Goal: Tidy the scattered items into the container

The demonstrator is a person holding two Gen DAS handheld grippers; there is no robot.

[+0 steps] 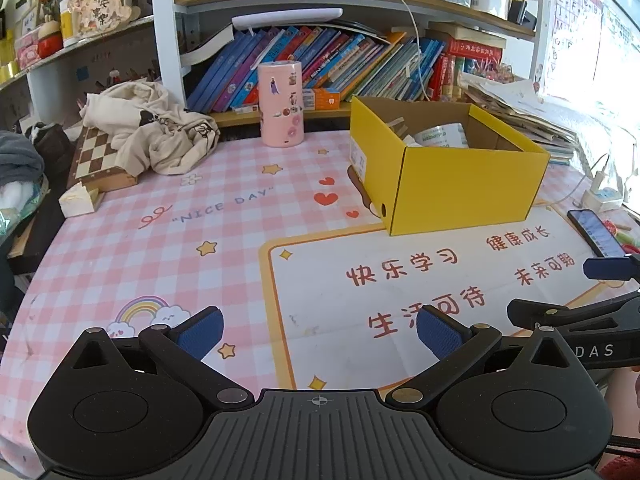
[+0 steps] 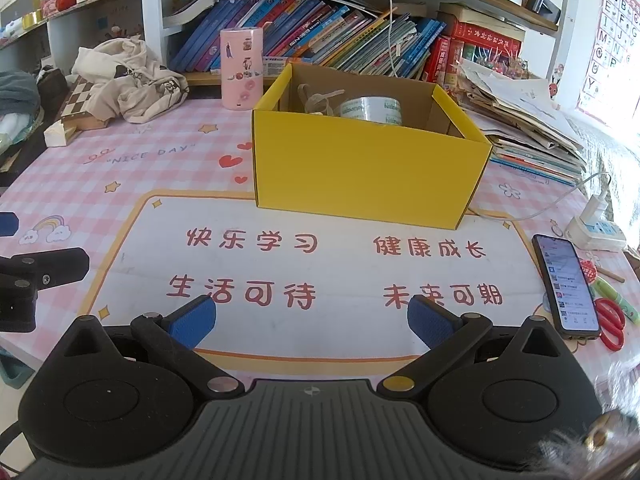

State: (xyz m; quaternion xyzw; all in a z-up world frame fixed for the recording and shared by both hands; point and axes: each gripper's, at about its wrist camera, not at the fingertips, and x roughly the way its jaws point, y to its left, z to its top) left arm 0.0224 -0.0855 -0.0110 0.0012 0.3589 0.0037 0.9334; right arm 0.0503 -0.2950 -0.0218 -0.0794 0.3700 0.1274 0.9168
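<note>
A yellow cardboard box [image 1: 460,184] [image 2: 368,172] stands open-topped on the pink checked desk mat. Inside it lie a roll of clear tape [image 2: 370,109] [image 1: 440,136] and some brown paper bits [image 2: 318,100]. My left gripper [image 1: 320,334] hovers open over the mat, well short of the box, nothing between its blue pads [image 1: 200,332]. My right gripper [image 2: 312,320] is open too, low over the white panel in front of the box. Each gripper shows at the edge of the other's view.
A phone [image 2: 566,284], red scissors [image 2: 610,322] and a power strip [image 2: 596,232] lie at the right. A pink canister [image 1: 280,104], a crumpled cloth [image 1: 160,128] on a chessboard [image 1: 96,160], stacked papers [image 2: 520,120] and bookshelves line the back.
</note>
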